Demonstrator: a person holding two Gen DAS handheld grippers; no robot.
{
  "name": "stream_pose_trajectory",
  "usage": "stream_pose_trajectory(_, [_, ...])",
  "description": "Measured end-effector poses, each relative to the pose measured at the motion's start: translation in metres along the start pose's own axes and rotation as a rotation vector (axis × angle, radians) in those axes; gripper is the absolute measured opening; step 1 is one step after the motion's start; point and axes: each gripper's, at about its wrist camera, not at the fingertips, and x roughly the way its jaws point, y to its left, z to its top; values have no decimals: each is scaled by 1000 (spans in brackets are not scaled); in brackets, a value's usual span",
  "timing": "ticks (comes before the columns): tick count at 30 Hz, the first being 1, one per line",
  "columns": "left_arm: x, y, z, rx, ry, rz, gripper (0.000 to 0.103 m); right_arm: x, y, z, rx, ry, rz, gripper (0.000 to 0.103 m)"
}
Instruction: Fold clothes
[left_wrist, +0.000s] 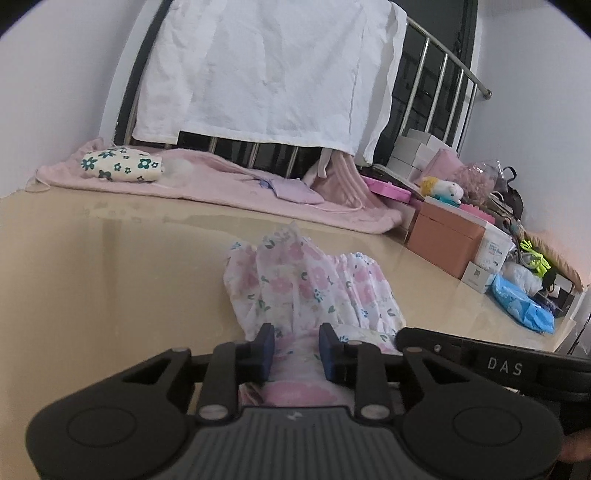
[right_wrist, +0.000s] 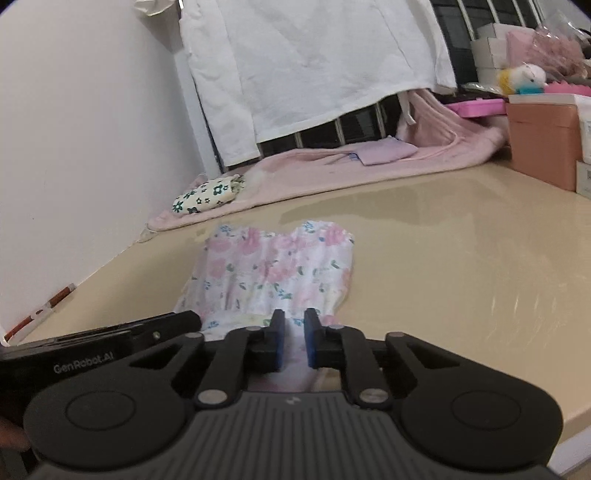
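A small white garment with pink flowers lies on the beige table, its gathered top edge pointing away from me. My left gripper is shut on the near left part of its hem. My right gripper is shut on the near edge of the same floral garment, right beside the left one. The right gripper's body shows at the right in the left wrist view. The left gripper's body shows at the left in the right wrist view.
A pink blanket lies along the far edge with a folded flower-print cloth and a folded lilac cloth on it. A white sheet hangs over a metal rail. Boxes, a plush toy and bags crowd the right side.
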Motion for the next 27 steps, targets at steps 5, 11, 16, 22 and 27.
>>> stream_pose_trajectory(5, [-2, -4, 0, 3, -11, 28, 27, -16, -1, 6, -22, -67, -53, 10])
stream_pose_trajectory(11, [-2, -7, -2, 3, -23, 44, 27, -34, 10, 15, -89, -134, -65, 11])
stream_pose_trajectory(16, [-11, 1, 2, 14, -45, 64, 37, -7, 36, 2, -156, -33, -14, 11])
stream_pose_trajectory(22, [-49, 27, 29, -70, -159, 87, 46, 2, 32, -14, -146, -3, -24, 11])
stream_pose_trajectory(27, [-39, -5, 30, 50, -90, -71, 48, 1, 33, -16, -147, -9, -14, 12])
